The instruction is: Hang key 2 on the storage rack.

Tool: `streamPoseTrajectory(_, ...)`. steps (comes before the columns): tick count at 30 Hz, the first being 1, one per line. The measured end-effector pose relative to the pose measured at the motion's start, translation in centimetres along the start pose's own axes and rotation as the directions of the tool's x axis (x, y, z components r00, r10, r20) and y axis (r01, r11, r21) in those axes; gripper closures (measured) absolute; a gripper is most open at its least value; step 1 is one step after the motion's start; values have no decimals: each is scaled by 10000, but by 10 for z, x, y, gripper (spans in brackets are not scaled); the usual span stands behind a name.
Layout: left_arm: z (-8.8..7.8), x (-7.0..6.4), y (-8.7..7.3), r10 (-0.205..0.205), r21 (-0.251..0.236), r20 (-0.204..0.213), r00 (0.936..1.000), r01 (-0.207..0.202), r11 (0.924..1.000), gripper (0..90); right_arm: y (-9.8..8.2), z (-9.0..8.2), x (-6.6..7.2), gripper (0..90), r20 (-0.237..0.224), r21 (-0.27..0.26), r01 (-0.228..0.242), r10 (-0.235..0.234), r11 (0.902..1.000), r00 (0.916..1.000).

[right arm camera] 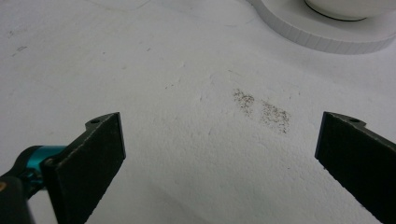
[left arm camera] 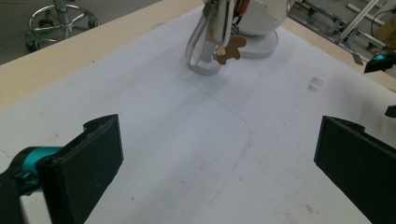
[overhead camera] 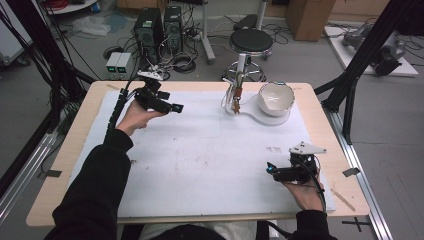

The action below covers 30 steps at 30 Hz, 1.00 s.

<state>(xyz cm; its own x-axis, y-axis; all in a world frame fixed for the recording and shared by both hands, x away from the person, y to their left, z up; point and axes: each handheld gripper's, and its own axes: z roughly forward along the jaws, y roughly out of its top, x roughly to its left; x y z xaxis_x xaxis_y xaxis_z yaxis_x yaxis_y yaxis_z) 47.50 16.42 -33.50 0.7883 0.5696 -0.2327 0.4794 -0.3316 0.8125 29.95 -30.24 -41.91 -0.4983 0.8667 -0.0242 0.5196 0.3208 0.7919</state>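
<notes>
A white bowl sits on a flat white base at the far right of the white mat. Beside it stands a small rack with hanging items, among them a brown figure-shaped piece. My left gripper hovers at the far left of the mat, open and holding nothing. In its own view the left gripper faces the rack and the bowl. My right gripper is low at the near right, open and holding nothing; the right gripper points toward the base.
A patch of dark specks marks the mat ahead of the right gripper. The wooden table edge borders the mat. Black frame posts stand at the right, and a stool is behind the table.
</notes>
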Motion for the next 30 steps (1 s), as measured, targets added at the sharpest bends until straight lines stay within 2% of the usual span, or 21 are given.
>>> streamPoseTrajectory(6,-13,-5,-12,17,-124,-84,10000,-18,9999,17,0,0,1,7,7,6,28,-28,10000,10000)
streamPoseTrajectory(9,-21,-4,-19,99,-76,-312,9995,-101,9999,16,0,0,1,7,27,24,17,-17,10000,10000)
streamPoseTrajectory(20,-53,2,-49,-340,-454,-877,9956,301,9985,17,1,1,2,7,-94,35,43,-42,10000,9999)
streamPoseTrajectory(24,-64,3,-63,-468,-433,-1034,9935,425,9982,17,1,-1,1,7,-88,-37,-65,65,10000,9999)
streamPoseTrajectory(27,-71,1,-74,-332,-224,-1326,9906,305,9993,17,0,-1,0,7,-93,-48,-52,51,10000,9999)
streamPoseTrajectory(30,-79,0,-86,-373,-179,-1432,9890,351,9992,17,0,0,2,7,-134,-33,-46,45,10000,9999)
